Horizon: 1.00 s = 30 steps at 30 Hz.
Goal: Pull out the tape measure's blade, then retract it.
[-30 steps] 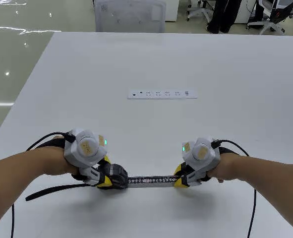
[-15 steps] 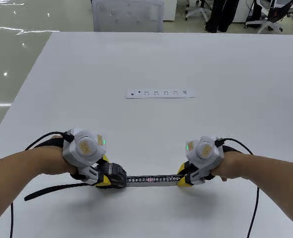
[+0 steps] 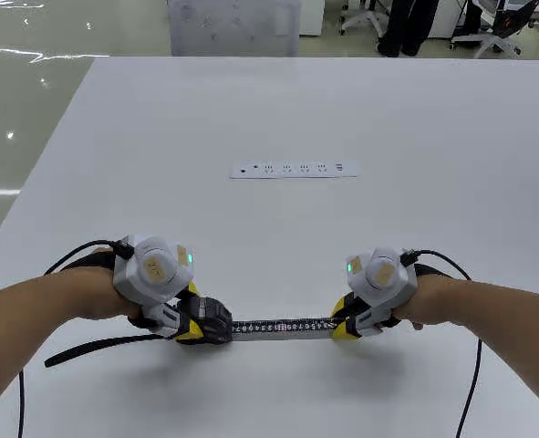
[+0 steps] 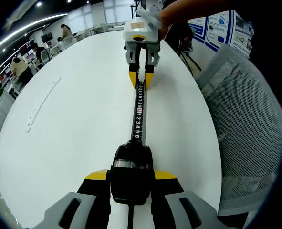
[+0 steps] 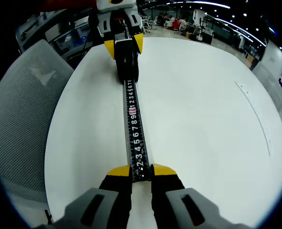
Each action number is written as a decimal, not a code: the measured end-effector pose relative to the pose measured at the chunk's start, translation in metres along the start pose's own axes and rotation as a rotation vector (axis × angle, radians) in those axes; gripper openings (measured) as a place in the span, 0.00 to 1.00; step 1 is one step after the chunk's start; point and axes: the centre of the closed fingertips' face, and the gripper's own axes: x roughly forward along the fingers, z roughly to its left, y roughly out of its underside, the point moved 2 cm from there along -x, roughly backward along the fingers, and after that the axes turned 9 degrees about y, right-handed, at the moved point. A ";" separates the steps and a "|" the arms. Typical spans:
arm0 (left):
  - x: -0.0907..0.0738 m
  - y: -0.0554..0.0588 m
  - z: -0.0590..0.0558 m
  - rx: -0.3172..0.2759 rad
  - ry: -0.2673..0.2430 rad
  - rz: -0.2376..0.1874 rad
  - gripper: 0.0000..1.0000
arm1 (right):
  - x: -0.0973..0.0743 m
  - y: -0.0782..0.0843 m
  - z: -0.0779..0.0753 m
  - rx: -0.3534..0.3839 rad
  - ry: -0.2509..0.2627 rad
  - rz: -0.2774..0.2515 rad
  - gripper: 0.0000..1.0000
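My left fingers (image 4: 96, 176) are closed around the tape measure (image 4: 131, 167) body; my right fingers (image 5: 119, 171) pinch the blade (image 5: 132, 124) tip, stretched along the worktop (image 5: 193, 95).

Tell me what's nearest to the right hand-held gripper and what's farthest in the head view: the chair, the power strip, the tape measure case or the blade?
1. blade: pinched in the jaws of the right hand-held gripper.
2. tape measure case: at the blade's other end, to the left.
3. power strip: flat on the table, farther ahead.
4. chair: past the far edge.
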 end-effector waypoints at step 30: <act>0.001 0.000 0.000 -0.001 -0.002 0.003 0.29 | -0.011 0.018 -0.004 0.010 0.004 0.021 0.13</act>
